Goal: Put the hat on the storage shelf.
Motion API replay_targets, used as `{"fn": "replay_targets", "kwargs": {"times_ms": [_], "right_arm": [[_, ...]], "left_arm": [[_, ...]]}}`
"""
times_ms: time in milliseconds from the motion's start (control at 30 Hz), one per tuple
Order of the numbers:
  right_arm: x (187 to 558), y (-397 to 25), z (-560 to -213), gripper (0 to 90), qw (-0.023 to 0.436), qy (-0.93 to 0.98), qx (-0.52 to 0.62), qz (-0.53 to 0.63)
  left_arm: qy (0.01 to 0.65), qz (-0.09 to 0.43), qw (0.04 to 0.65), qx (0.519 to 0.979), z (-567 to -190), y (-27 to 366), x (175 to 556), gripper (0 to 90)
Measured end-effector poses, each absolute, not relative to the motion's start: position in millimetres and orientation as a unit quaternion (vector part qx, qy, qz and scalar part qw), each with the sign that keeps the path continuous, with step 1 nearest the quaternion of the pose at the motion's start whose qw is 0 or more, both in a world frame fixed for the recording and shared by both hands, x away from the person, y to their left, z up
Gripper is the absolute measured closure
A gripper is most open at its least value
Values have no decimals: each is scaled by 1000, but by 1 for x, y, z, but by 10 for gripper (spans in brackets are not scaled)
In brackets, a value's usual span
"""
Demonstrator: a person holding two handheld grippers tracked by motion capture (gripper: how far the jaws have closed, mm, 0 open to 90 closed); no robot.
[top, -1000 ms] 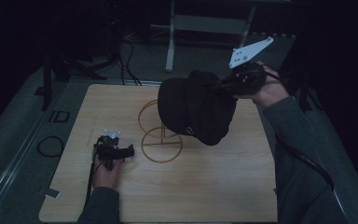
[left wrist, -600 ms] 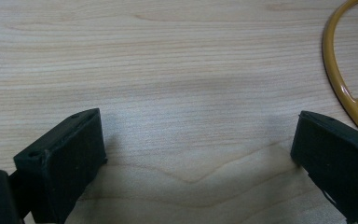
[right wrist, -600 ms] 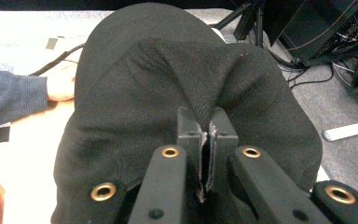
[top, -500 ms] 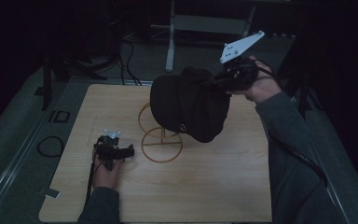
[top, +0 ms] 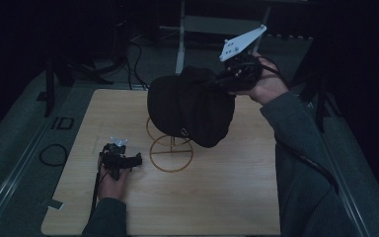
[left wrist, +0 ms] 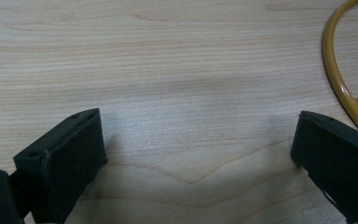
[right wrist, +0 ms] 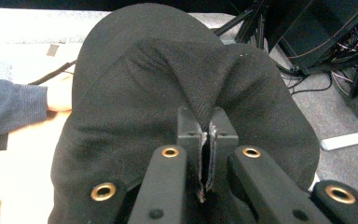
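High view, right claw (top: 216, 80) carried cap (top: 190, 106) leftward, higher

Both sleeves grey-blue ribbed knit. Right gripper (right wrist: 208, 140): black jaws, square pads, brass-ringed holes along the arms, small black screws lower down. Pale grey three-cornered plate (top: 242, 42) with holes sits above it, black cable alongside. Left gripper (left wrist: 198, 154): blocky matte-black jaws, cable trailing back along the sleeve.
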State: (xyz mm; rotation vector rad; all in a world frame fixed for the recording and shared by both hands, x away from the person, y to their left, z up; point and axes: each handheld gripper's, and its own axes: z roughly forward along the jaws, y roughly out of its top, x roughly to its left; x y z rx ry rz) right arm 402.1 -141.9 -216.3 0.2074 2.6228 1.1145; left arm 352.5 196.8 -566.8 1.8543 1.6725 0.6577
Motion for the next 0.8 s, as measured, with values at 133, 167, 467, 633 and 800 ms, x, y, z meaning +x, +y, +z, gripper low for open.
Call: {"fn": "replay_targets", "kwargs": {"times_ms": [133, 167, 467, 633, 800], "right_arm": [[402, -134, -216, 864, 140, 909, 70, 385], [402, -132, -216, 864, 139, 909, 68, 386], [403, -119, -217, 864, 142, 910, 65, 383], [404, -109, -219, 864, 143, 911, 63, 381], [406, -98, -225, 863, 141, 911, 65, 381]], "left_arm": [[622, 245, 276, 690, -567, 197, 352, 24], [623, 245, 276, 690, -567, 197, 352, 24], [623, 245, 276, 690, -567, 197, 353, 24], [622, 244, 276, 691, -567, 197, 352, 24], [622, 244, 276, 691, -567, 197, 352, 24]]}}
